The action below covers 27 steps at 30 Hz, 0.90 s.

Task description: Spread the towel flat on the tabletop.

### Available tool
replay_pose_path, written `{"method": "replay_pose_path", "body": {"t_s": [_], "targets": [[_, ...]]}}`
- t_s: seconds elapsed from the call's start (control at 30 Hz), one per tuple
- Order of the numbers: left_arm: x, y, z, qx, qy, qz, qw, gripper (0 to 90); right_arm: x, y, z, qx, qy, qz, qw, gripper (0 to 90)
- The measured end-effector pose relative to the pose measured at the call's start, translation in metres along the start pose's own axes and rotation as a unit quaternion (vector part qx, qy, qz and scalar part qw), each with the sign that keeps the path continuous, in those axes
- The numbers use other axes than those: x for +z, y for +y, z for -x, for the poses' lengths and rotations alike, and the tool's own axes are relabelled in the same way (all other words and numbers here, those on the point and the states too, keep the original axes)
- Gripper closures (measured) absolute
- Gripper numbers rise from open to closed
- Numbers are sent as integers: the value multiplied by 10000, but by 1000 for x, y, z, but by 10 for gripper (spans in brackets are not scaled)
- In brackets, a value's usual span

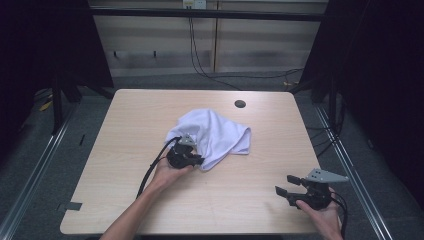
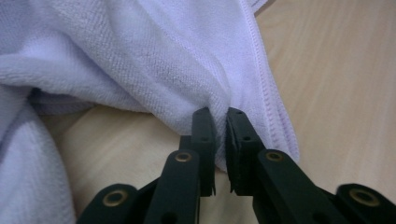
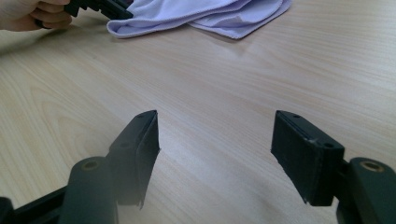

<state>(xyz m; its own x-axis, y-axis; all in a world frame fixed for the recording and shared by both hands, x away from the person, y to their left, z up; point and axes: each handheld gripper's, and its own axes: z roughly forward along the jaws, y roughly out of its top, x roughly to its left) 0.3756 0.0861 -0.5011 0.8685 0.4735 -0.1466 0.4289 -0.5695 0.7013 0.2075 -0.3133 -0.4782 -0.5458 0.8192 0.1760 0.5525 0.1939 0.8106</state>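
A white towel [image 1: 215, 134] lies crumpled near the middle of the wooden table [image 1: 125, 125]. My left gripper [image 1: 192, 159] is at the towel's near-left edge, and in the left gripper view its jaws are pinched on a fold of the towel [image 2: 154, 56] beside the stitched hem. The left gripper [image 2: 220, 116] is shut on that cloth. My right gripper [image 1: 287, 184] hovers over the table's near-right corner, jaws wide apart with bare wood between them. In the right gripper view the right gripper [image 3: 215, 135] faces the towel [image 3: 210, 14] farther off.
A round cable hole [image 1: 240, 104] sits in the tabletop behind the towel. Cables [image 1: 200, 60] hang down the back wall to the floor. Dark curtains and metal frame legs flank the table on both sides.
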Motion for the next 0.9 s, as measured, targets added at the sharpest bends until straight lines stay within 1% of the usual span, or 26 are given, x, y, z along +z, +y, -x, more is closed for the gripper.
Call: {"method": "replay_pose_path", "body": {"t_s": [0.07, 0.1, 0.13, 0.2, 0.33, 0.4, 0.43, 0.47, 0.5, 0.53, 0.57, 0.6, 0.63, 0.67, 0.7, 0.73, 0.77, 0.8, 0.83, 0.87, 0.9], "targets": [[-4, -4, 6, 71, -66, -37, 9999, 845, 2, 0, -1, -17, 40, -23, 10000, 319], [-8, -9, 11, 93, -163, -53, 9998, 846, 3, 1, -1, -22, 39, -33, 10000, 319], [-8, -9, 11, 93, -163, -53, 9998, 846, 4, 1, -1, -16, 39, -51, 10000, 319], [-15, -15, 20, 163, -243, -145, 9995, 846, 5, 1, -2, -12, 66, -57, 10000, 320], [-27, -29, 36, 259, -443, -204, 9985, 846, 9, 3, -7, -66, 106, -70, 9999, 323], [-33, -36, 46, 276, -536, -249, 9979, 844, 13, 5, -11, -106, 150, -104, 9998, 330], [-34, -38, 49, 244, -607, -249, 9975, 844, 13, 5, -11, -106, 150, -104, 9998, 330], [-38, -43, 57, 216, -664, -256, 9972, 844, 16, 6, -14, -162, 189, -141, 9996, 339], [-40, -46, 61, 264, -707, -296, 9967, 844, 16, 6, -14, -162, 189, -141, 9996, 339], [-45, -52, 75, 329, -866, -357, 9951, 843, 19, 8, -17, -176, 228, -159, 9995, 358], [-45, -52, 75, 329, -866, -357, 9951, 843, 19, 8, -17, -176, 228, -159, 9995, 358], [-47, -54, 82, 331, -908, -426, 9944, 843, 21, 9, -20, -194, 257, -167, 9993, 367], [-47, -56, 89, 288, -1010, -406, 9936, 843, 22, 10, -21, -241, 301, -169, 9991, 382], [-48, -56, 95, 287, -1077, -470, 9927, 841, 26, 12, -26, -274, 373, -197, 9987, 420], [-47, -58, 101, 282, -1169, -452, 9917, 841, 26, 12, -26, -274, 373, -197, 9987, 420], [-47, -58, 105, 348, -1208, -480, 9909, 838, 28, 14, -28, -302, 412, -200, 9985, 451], [-48, -57, 110, 356, -1249, -410, 9907, 832, 29, 15, -30, -328, 457, -197, 9982, 483], [-50, -54, 110, 407, -1314, -382, 9898, 814, 32, 17, -32, -341, 471, -204, 9981, 507], [-52, -50, 111, 359, -1365, -254, 9897, 745, 37, 20, -35, -358, 500, -218, 9979, 535], [-54, -45, 111, 400, -1356, -95, 9899, 745, 37, 20, -35, -358, 500, -218, 9979, 535], [-57, -38, 109, 436, -1378, 54, 9895, 734, 39, 22, -35, -393, 503, -227, 9977, 558]]}}
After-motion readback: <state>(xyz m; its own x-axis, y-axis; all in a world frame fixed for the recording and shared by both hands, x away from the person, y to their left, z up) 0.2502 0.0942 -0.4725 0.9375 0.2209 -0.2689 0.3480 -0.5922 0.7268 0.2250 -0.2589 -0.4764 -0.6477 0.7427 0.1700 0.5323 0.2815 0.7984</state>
